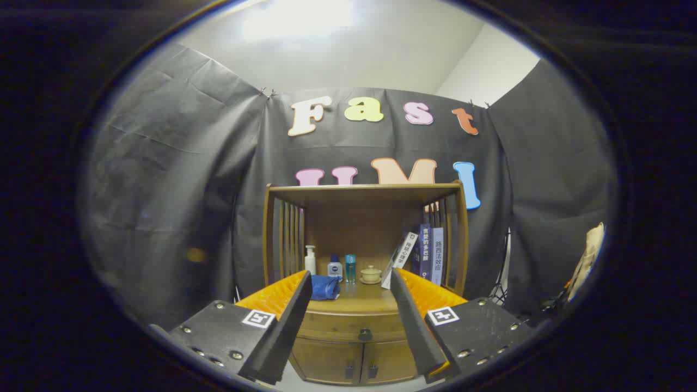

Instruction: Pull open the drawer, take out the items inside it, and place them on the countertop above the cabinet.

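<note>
Gripper [351, 296] fingers spread apart holding nothing, one drawer [351, 325] shut just beyond them, blue cloth [325, 287] on the countertop [359, 302], three bottles [310, 260] behind, one teacup [371, 274], three books [427, 253] right.

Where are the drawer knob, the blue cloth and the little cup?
Drawer knob [365, 334], gripper view, its dark round face.
Blue cloth [324, 287], gripper view, middle of the bundle.
Little cup [371, 273], gripper view, its side.
</note>
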`<state>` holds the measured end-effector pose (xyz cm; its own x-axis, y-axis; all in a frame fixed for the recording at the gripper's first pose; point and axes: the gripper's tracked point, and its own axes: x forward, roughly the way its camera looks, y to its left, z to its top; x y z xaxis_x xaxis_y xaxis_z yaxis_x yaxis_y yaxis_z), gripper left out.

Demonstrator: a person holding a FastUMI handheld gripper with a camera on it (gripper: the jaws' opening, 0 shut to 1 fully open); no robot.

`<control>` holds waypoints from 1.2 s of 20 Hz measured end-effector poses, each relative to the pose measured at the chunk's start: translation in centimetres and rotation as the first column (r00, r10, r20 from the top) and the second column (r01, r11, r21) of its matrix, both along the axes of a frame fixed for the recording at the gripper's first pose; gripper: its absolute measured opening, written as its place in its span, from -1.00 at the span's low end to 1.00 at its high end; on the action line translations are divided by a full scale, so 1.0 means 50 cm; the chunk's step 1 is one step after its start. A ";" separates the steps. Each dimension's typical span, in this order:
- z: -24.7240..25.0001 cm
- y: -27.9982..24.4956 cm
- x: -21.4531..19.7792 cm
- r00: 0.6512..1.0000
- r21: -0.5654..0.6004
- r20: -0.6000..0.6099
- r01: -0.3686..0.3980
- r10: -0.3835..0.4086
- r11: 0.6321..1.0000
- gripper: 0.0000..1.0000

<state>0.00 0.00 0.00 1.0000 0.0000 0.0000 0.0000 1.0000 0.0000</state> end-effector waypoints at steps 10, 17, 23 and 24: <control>-0.023 0.010 0.009 0.999 0.012 -0.036 -0.015 0.015 1.000 0.73; -0.035 0.019 0.013 0.998 0.022 -0.051 -0.027 0.028 0.999 0.73; -0.059 0.027 0.025 0.997 0.036 -0.070 -0.040 0.043 0.999 0.73; -0.068 0.030 0.028 0.996 0.040 -0.077 -0.043 0.046 0.998 0.73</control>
<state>1.38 1.48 -3.42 0.9960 0.0456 -0.0772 -0.0426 0.9983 0.0401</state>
